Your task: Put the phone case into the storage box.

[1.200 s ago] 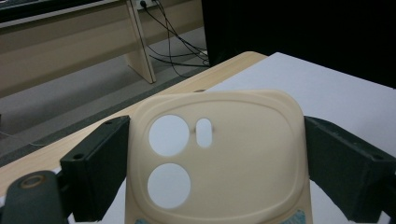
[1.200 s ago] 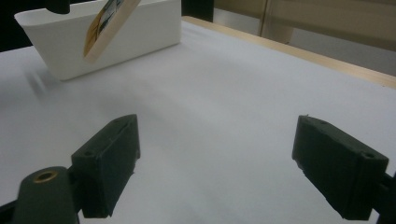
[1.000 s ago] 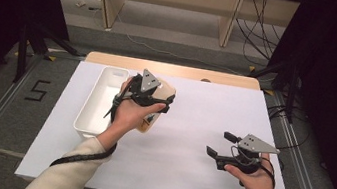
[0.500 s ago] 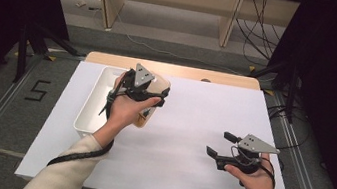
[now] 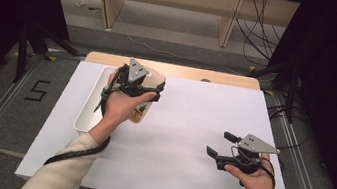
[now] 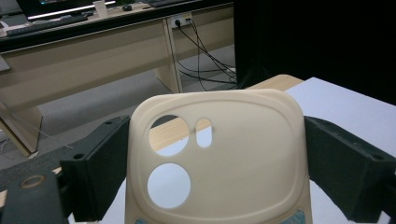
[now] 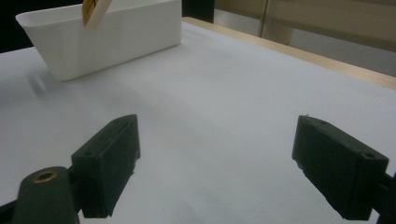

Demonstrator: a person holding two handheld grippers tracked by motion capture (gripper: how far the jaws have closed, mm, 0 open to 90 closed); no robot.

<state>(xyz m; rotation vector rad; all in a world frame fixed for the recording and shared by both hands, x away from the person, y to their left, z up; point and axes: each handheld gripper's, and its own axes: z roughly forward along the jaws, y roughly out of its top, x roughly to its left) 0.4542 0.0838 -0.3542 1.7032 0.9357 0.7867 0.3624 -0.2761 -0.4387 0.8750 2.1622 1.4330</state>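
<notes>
White bin [image 5: 91,108] at left of the surface [image 5: 191,128]. My left hand-held gripper [image 5: 143,96] clamps the cream phone case [image 6: 219,154], lifted at the bin's right edge; dropping it in remains. My right hand-held gripper [image 5: 219,145] rests wide, empty.

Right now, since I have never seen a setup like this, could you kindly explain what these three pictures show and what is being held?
No robot here: a person works at a table with a hand-held two-jaw gripper in each hand. The high view looks down from above: the left gripper is over the white tray, and the right gripper rests low over the white table cover. The other two pictures come from cameras riding on the grippers, looking along their black jaws. In the left gripper view, the jaws clamp a cream phone case with round camera cut-outs by its sides. In the right gripper view, the jaws stand open with nothing between them, with the tray beyond.
</notes>
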